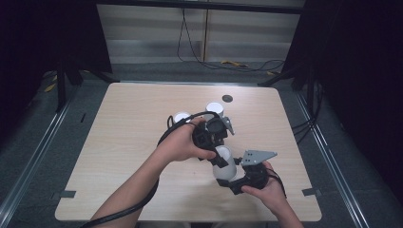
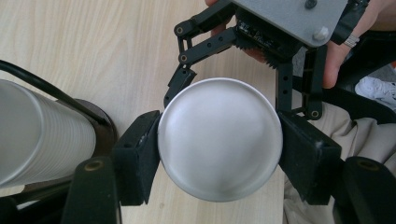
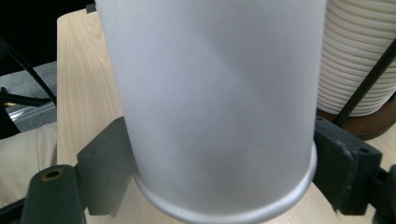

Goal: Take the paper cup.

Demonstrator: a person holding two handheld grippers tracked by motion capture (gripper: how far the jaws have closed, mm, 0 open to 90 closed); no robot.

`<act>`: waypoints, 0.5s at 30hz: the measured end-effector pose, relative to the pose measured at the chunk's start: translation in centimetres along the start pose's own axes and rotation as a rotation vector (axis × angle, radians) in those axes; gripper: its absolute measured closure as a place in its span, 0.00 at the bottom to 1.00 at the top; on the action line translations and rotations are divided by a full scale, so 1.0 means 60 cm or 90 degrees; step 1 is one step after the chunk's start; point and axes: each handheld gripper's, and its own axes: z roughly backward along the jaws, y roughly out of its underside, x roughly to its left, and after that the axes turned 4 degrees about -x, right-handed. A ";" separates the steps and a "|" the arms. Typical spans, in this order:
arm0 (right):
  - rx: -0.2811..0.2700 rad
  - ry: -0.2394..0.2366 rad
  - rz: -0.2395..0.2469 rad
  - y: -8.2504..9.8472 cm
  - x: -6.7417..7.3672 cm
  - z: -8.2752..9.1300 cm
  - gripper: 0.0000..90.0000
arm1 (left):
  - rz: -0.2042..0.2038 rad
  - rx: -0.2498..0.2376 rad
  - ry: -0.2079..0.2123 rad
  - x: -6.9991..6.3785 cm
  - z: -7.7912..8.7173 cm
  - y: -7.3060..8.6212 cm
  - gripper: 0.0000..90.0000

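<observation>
- Left gripper (image 1: 219, 160): nearly fully closed, clamped across the closed base of the white cup (image 1: 227, 167), one pad on each side of the round bottom.
- Right gripper (image 3: 222, 163): jaws fairly wide, set on either side of the same cup close to its rolled rim, pads apparently lying against the wall.
- Cup held clear of the bench (image 1: 133, 142), spanning the gap between the two grippers, base toward the left one and mouth toward the right one.
- Judged step: taking the cup over at the rim end, or pulling it apart from another nested in it.
- Keep the squeeze at the rim end light, since thin paper walls buckle easily there.
- Hold the left gripper steady and draw straight along the cup's axis, without twisting or bending.
- Let go at the base only once the rim grip is plainly firm.
- Mind the stack of cups (image 3: 359, 56) just beyond the right gripper's jaw.
- Hard to tell whether one cup or several nested ones sit between the pads; no seam is visible.
- Mouth of the cup cut off at the near edge of the right gripper view, so inside unknown.
- Actual pad contact at the rim partly masked by the cup's own curve.
- Two more white cups (image 1: 180, 116) (image 1: 215, 107) beyond the left gripper partly covered by hand and cable.
</observation>
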 end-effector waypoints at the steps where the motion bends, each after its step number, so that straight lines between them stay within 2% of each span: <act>1: 0.000 0.000 0.000 0.000 0.000 0.000 0.19 | 0.000 0.000 0.000 0.000 0.000 0.000 0.38; 6: 0.003 0.003 0.007 0.000 0.001 0.001 0.19 | -0.001 0.007 0.000 0.001 0.001 0.004 0.38; 15: -0.003 -0.002 0.000 0.001 0.000 0.001 0.21 | -0.002 0.009 -0.001 0.006 0.002 0.011 0.38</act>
